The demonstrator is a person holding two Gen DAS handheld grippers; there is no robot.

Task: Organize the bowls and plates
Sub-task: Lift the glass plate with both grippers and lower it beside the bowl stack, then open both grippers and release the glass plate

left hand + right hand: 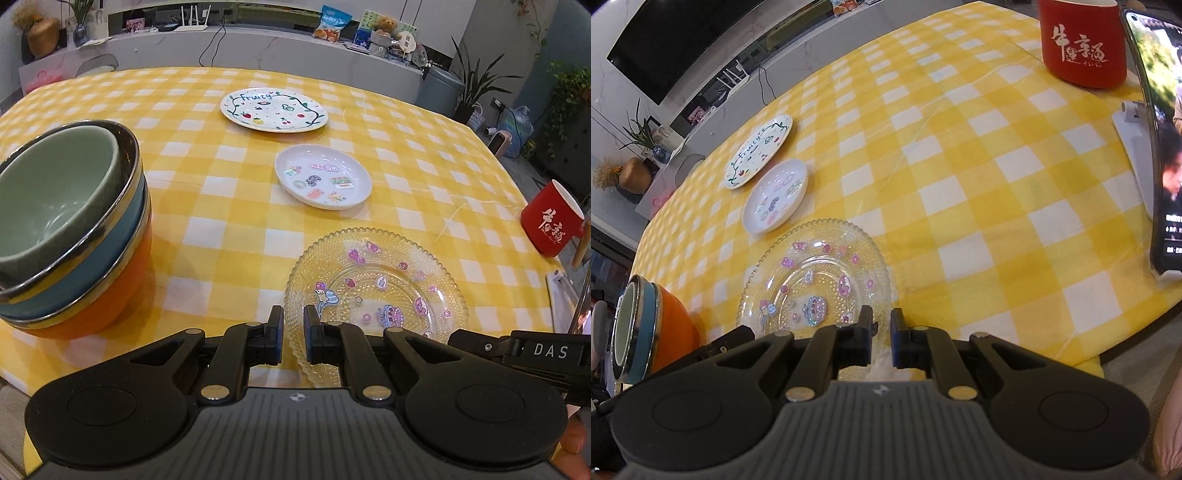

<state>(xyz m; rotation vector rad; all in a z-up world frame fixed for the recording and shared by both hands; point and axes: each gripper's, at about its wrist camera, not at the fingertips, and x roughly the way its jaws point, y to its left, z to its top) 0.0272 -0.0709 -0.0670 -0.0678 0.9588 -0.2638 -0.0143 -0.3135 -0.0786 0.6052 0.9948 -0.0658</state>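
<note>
A clear glass plate (pixel 376 280) with cartoon stickers sits at the near edge of the yellow checked table. My left gripper (pixel 293 332) is shut on its near left rim. My right gripper (pixel 881 332) is shut on the near right rim of the same glass plate (pixel 816 273). Whether the plate rests on the cloth or hangs just above it, I cannot tell. Left of it stands a stack of bowls (pixel 74 229), orange at the bottom, blue above, pale green inside. Farther back lie a small white plate (pixel 323 176) and a "Fruity" plate (pixel 274 109).
A red mug (pixel 552 225) stands at the right edge of the table. Beside the red mug (pixel 1082 44) a lit phone on a white stand (pixel 1160 147) leans upright. The bowl stack (pixel 646 332) is close to my left hand. A counter with clutter runs behind the table.
</note>
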